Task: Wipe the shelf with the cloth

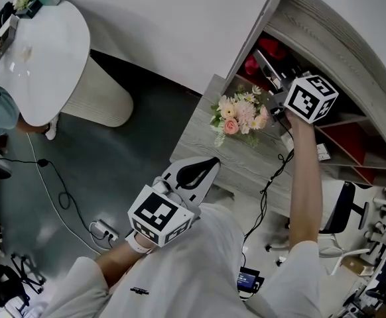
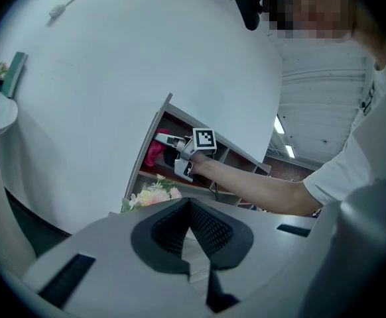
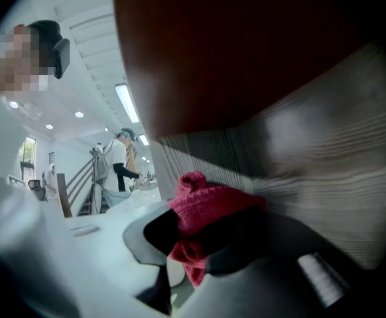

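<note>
A red knitted cloth [image 3: 206, 207] is bunched between the jaws of my right gripper [image 3: 193, 237], which is shut on it. In the head view that right gripper [image 1: 272, 78] reaches into an upper compartment of the grey wooden shelf [image 1: 325, 25], with the cloth [image 1: 253, 63] against the compartment's left side. Grey wood grain [image 3: 312, 171] and a dark red panel [image 3: 233, 45] fill the right gripper view. My left gripper [image 1: 196, 171] hangs low near my body, shut and empty. Its own view shows the jaws of the left gripper [image 2: 190, 227] together and the cloth [image 2: 154, 150] far off.
A bouquet of pink and cream flowers [image 1: 239, 114] stands on the shelf's ledge just below the right gripper. A white round table [image 1: 40, 52] is at the left, cables [image 1: 60, 191] run over the dark floor, and an office chair [image 1: 342, 211] stands at the right.
</note>
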Available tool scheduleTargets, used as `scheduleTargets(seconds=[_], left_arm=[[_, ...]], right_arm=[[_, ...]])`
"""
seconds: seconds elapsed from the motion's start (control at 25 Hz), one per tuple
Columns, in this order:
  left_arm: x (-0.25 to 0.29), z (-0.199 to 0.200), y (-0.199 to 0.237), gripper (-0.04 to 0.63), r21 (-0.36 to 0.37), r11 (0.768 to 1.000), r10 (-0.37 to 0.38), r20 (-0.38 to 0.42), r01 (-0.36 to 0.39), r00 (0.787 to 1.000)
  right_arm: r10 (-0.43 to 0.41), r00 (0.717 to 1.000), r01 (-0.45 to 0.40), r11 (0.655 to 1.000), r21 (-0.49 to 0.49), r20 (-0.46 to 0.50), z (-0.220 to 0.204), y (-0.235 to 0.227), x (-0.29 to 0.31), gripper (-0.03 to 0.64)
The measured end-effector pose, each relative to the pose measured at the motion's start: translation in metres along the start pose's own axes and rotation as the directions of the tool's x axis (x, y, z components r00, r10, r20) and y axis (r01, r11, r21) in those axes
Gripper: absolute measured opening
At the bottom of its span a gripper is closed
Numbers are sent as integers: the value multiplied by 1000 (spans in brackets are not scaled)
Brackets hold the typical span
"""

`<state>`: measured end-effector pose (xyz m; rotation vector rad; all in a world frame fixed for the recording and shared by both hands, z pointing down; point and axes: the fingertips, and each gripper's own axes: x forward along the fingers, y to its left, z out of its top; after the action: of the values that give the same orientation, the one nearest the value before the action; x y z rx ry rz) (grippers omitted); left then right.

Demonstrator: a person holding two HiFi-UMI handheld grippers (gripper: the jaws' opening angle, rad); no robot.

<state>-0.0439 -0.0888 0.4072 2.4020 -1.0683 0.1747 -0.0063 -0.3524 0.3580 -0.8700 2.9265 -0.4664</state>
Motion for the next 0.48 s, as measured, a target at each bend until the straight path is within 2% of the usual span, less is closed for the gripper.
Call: scheduleTargets(seconds=[0.12, 0.48], left_arm=[[-1, -1, 5, 0, -3, 1000, 15, -1, -15, 1000], [0, 0, 9, 0, -10, 999, 36, 0, -36, 999]], right_arm=[[-16, 997, 13, 999, -40, -79, -20, -9, 3, 80], [-37, 978, 6, 989, -150, -207, -38, -20, 9, 80]])
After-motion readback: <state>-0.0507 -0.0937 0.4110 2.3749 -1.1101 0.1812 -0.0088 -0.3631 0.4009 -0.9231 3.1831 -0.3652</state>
